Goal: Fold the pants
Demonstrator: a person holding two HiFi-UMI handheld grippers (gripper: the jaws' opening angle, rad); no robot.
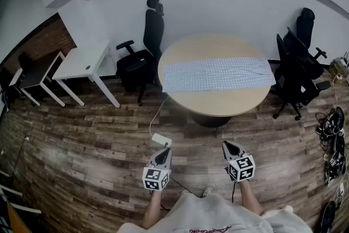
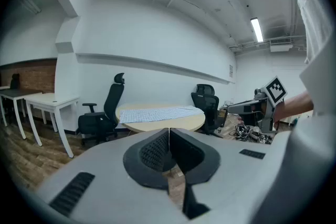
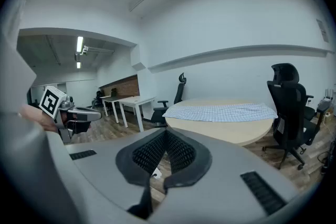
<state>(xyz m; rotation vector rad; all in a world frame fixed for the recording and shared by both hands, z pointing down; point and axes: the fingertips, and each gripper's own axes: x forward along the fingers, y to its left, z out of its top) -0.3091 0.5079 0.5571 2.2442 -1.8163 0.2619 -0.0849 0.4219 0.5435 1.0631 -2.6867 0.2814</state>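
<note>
Pale blue checked pants (image 1: 217, 74) lie spread flat across a round wooden table (image 1: 218, 101), also visible as pants (image 2: 157, 112) and pants (image 3: 220, 111) in the two gripper views. My left gripper (image 1: 162, 156) and right gripper (image 1: 229, 148) hover over the floor well short of the table, both pointing toward it. Each is shut with its pads pressed together and nothing between them, seen as the left gripper (image 2: 168, 134) and right gripper (image 3: 166, 136) in their own views.
Black office chairs stand at the table's left (image 1: 143, 54) and right (image 1: 297, 65). A white desk (image 1: 82, 65) sits at the left wall. A white power strip (image 1: 161, 140) with its cable lies on the wooden floor, and tangled cables (image 1: 332, 144) at the right.
</note>
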